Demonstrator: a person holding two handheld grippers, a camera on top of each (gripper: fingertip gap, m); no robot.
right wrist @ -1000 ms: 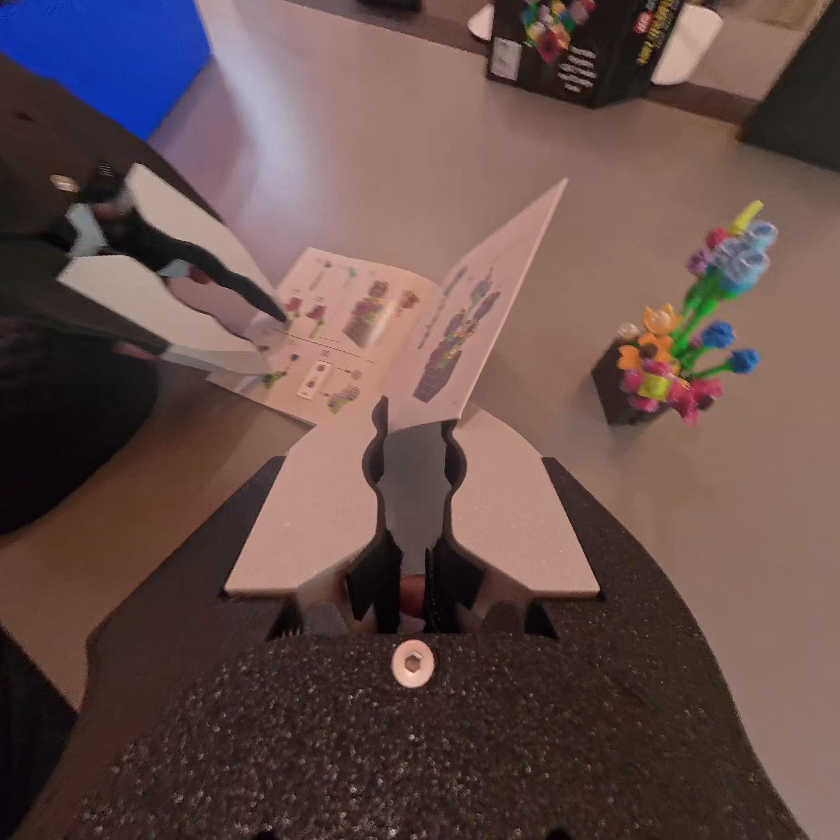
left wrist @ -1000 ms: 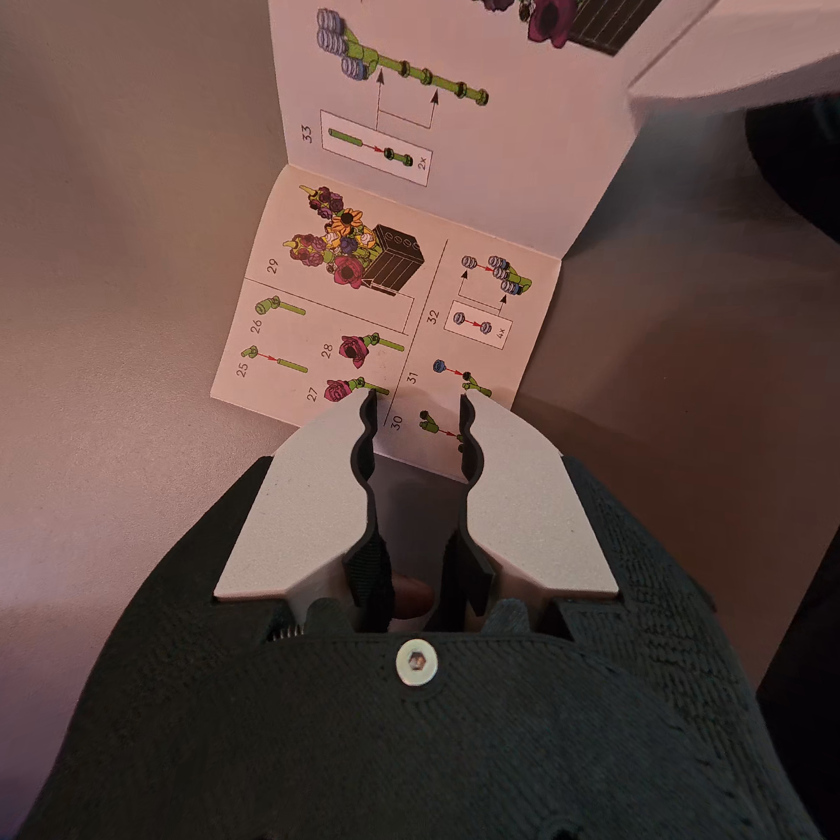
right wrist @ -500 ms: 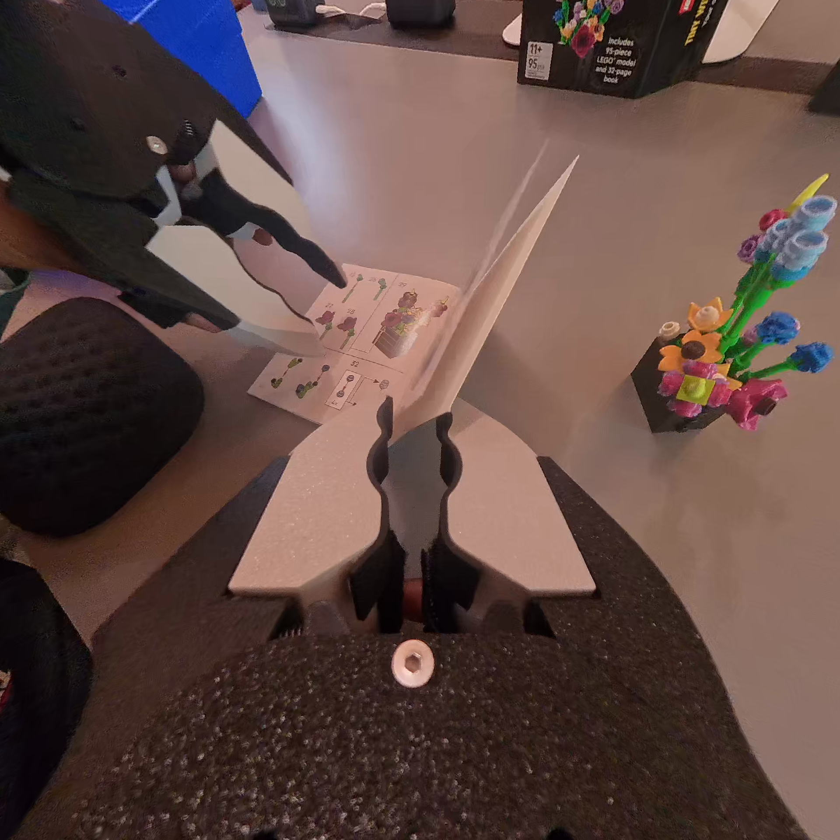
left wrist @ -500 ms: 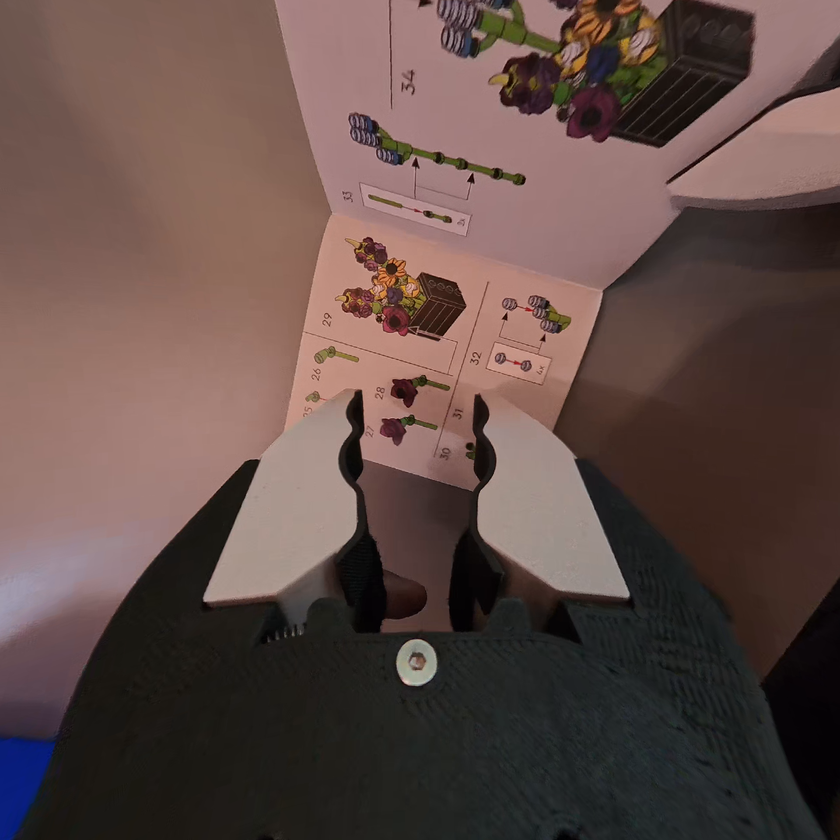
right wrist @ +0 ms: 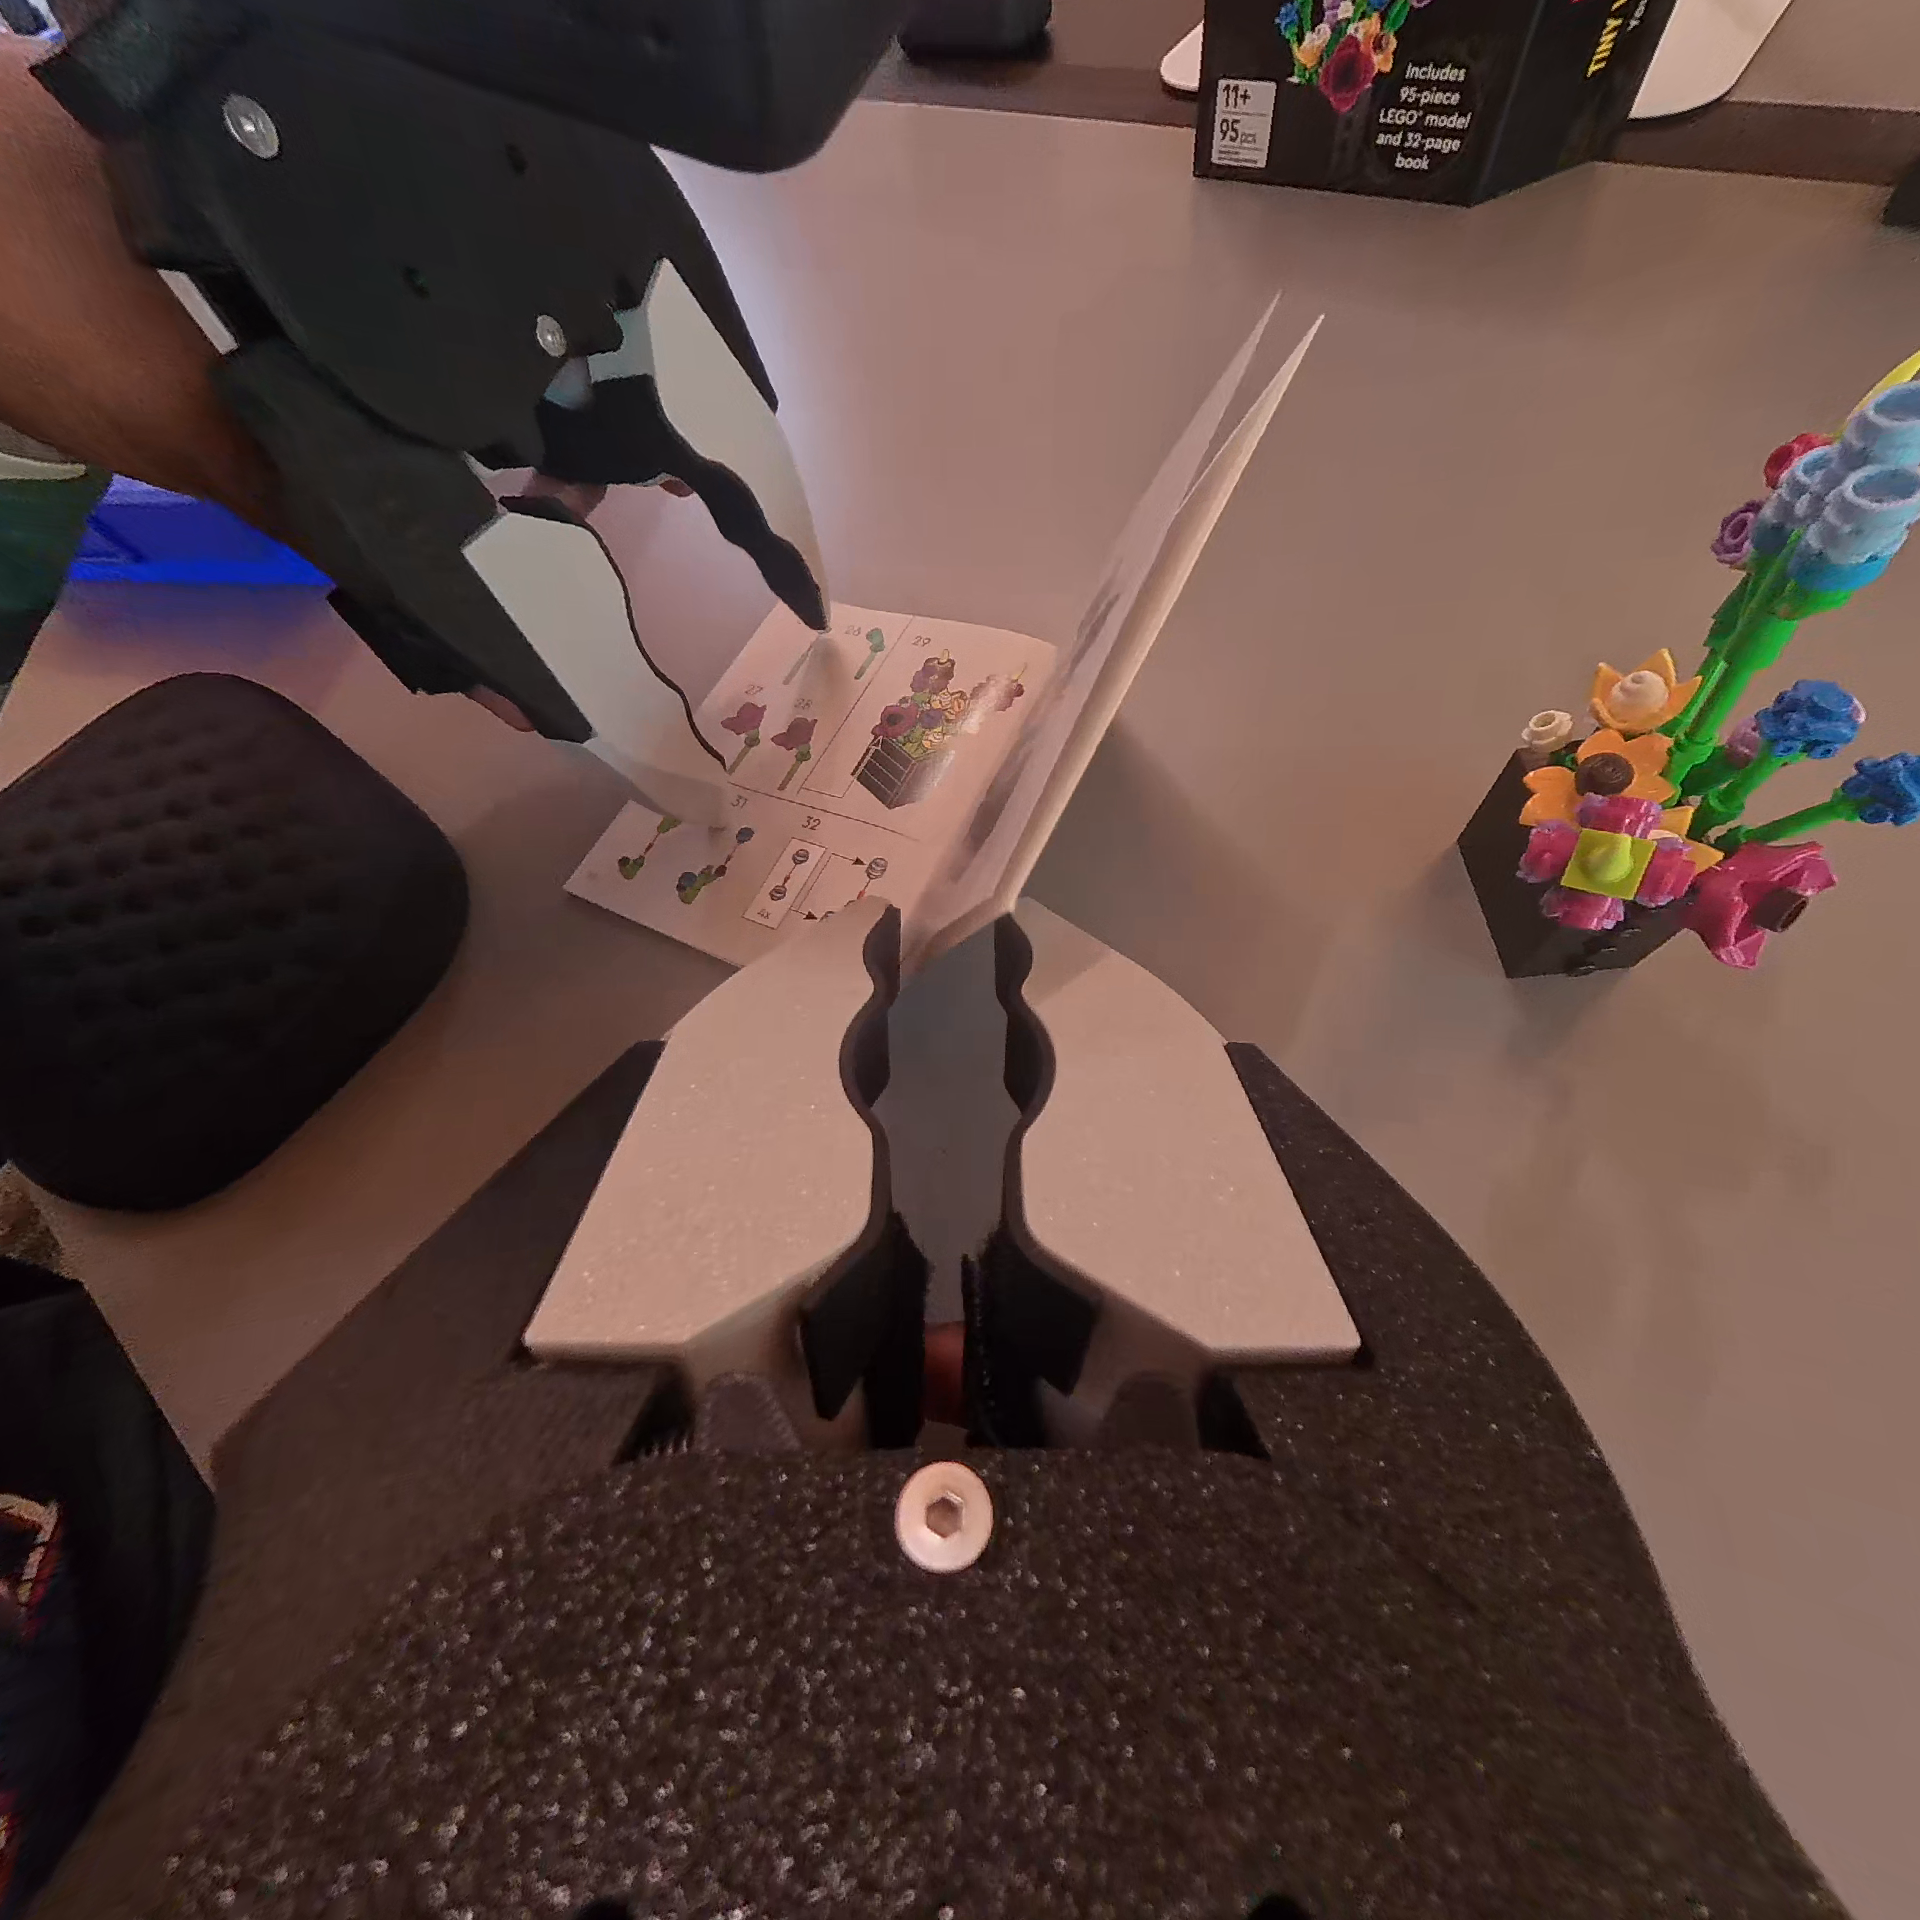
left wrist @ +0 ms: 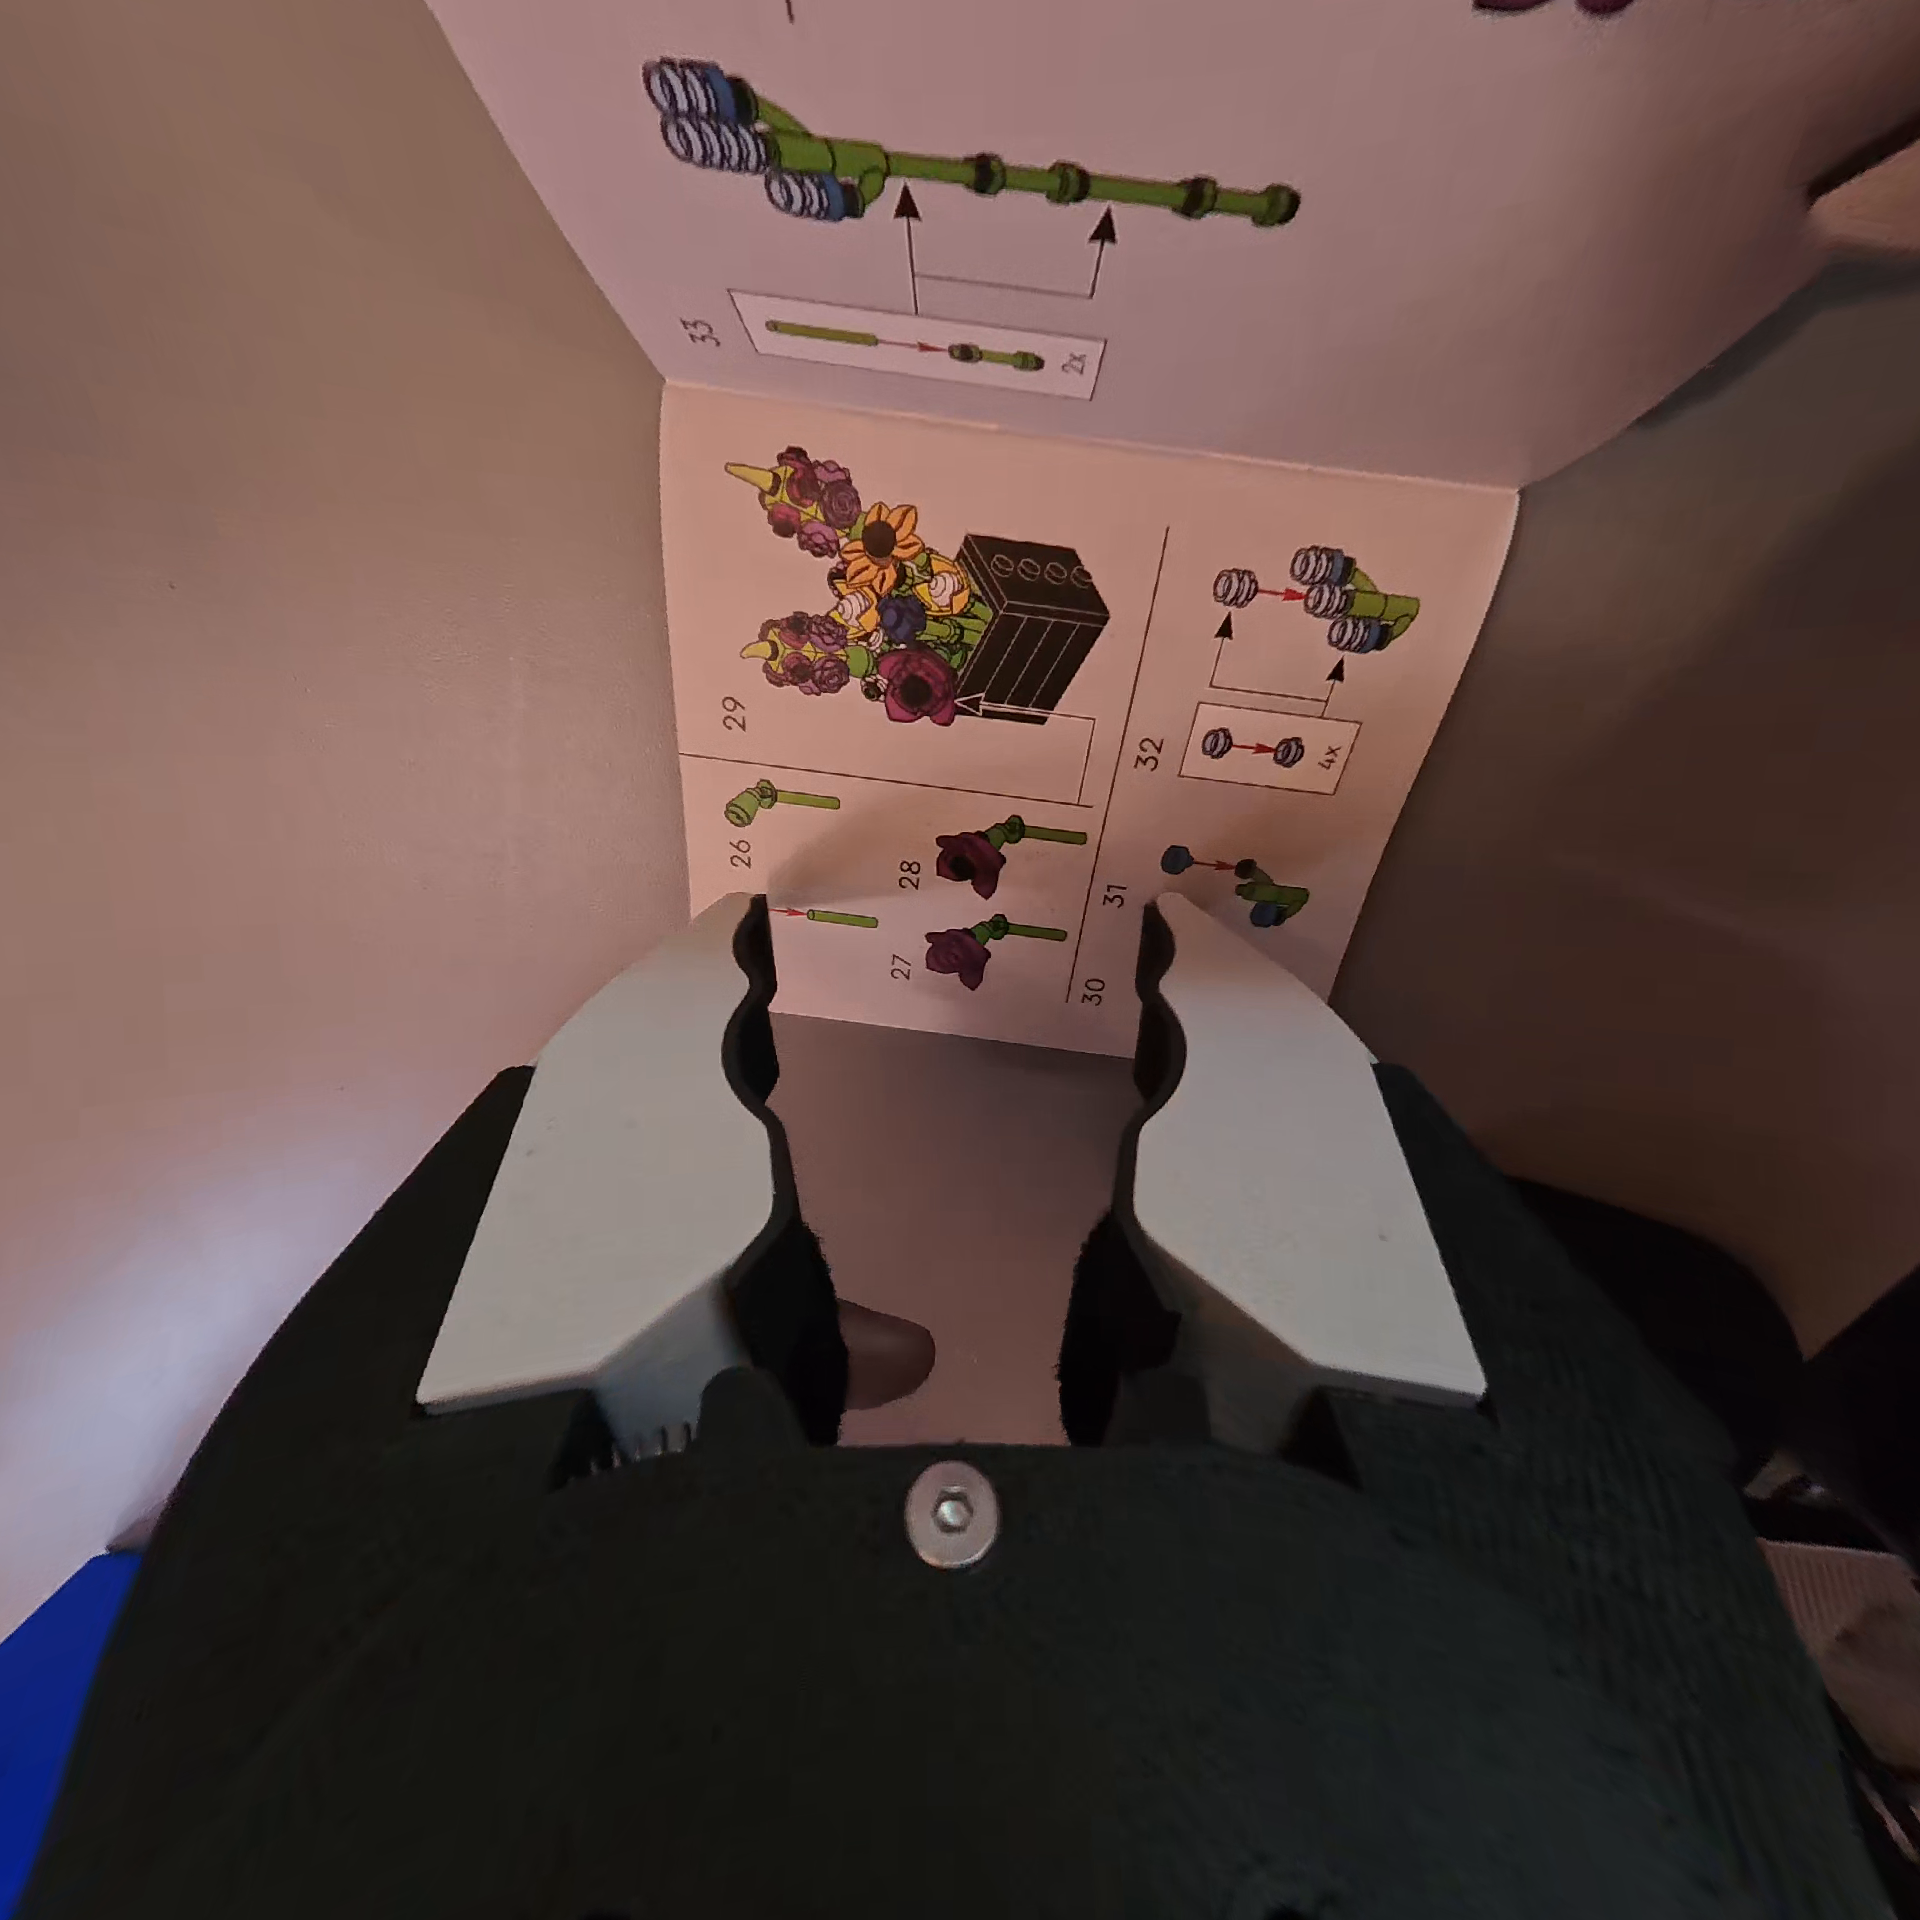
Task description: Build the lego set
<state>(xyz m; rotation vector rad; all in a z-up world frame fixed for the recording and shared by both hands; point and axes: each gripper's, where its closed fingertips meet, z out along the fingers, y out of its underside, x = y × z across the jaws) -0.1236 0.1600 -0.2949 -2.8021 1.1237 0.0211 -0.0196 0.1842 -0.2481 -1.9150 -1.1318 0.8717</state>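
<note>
The instruction booklet lies open on the grey table (right wrist: pixel 1351 1143). Its flat page (left wrist: pixel 1039 675) shows drawings of flower stems and a black box of flowers. Further pages (left wrist: pixel 1039 260) stand raised from the fold. My left gripper (left wrist: pixel 953 909) is open wide, with both tips over the near edge of the flat page. It also shows in the right wrist view (right wrist: pixel 764 717), with its tips down on that page (right wrist: pixel 977 665). My right gripper (right wrist: pixel 943 925) is open a little. The near corner of the raised pages (right wrist: pixel 1143 623) stands between its tips, unpinched.
A built flower model (right wrist: pixel 1683 790) in a black brick base stands at the right. The black set box (right wrist: pixel 1423 94) stands at the far edge. A black padded object (right wrist: pixel 187 935) lies at the left, with something blue (right wrist: pixel 187 540) behind it.
My left gripper's jaws have opened much wider, still over the flat page. The raised pages have swung more upright. My right gripper has narrowed a little around their corner.
</note>
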